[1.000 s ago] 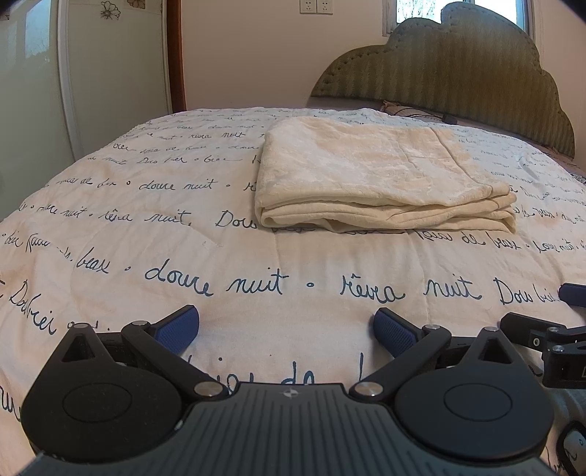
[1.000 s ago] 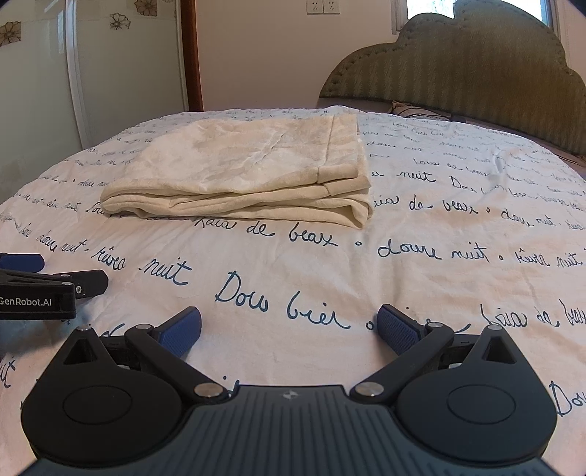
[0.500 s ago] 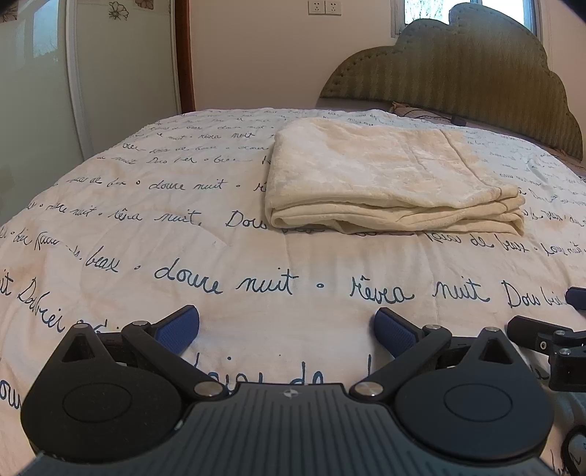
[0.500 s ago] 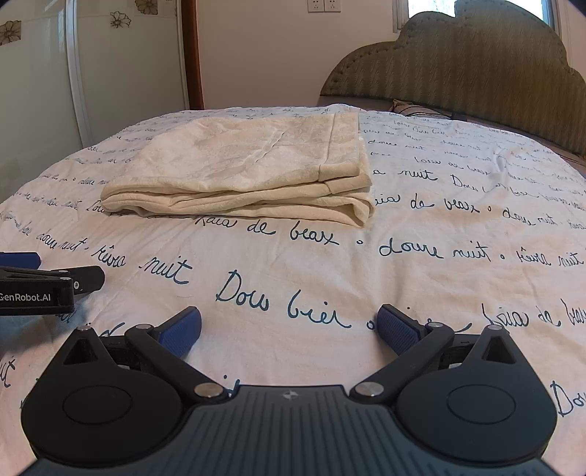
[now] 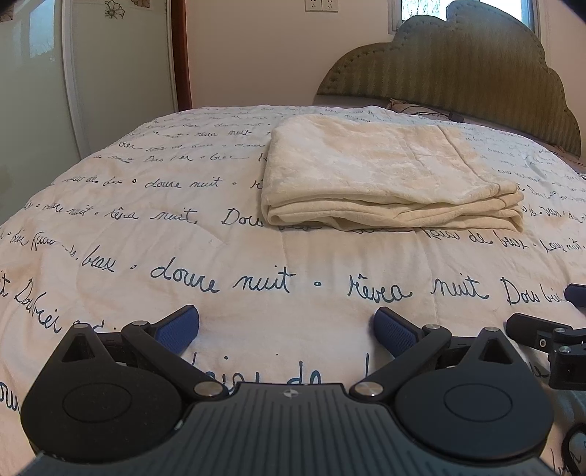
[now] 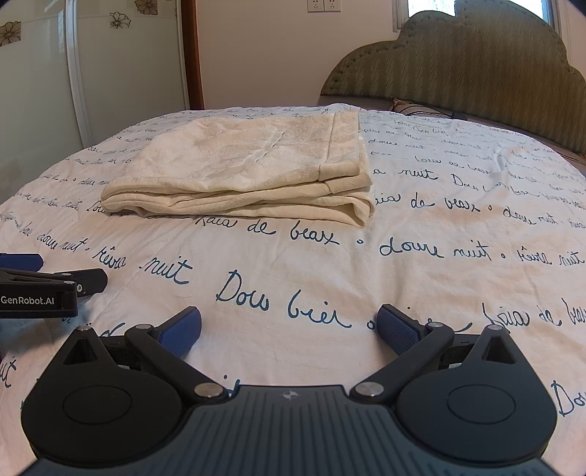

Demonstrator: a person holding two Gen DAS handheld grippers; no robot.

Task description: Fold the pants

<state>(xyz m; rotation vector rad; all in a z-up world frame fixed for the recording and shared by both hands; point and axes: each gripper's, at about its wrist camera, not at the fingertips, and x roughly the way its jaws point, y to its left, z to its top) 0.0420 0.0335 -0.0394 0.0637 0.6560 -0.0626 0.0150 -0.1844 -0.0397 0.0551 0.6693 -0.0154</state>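
Bed covered by a white quilt (image 5: 183, 256) printed with dark blue cursive French script. Scalloped olive-green upholstered headboard (image 5: 476, 80) at far right, with a daylit window (image 5: 421, 9) partly visible behind it. Cream wall (image 5: 256, 55) carries a double socket plate (image 5: 321, 4). Brown wooden door frame (image 5: 181, 55) adjoins pale wardrobe panels (image 6: 36, 91) with flower decals. Lighting soft, natural.

"GenRobot.AI" on left tool (image 6: 36, 289); bedspread (image 6: 421, 293): seemingly "douce nuit".
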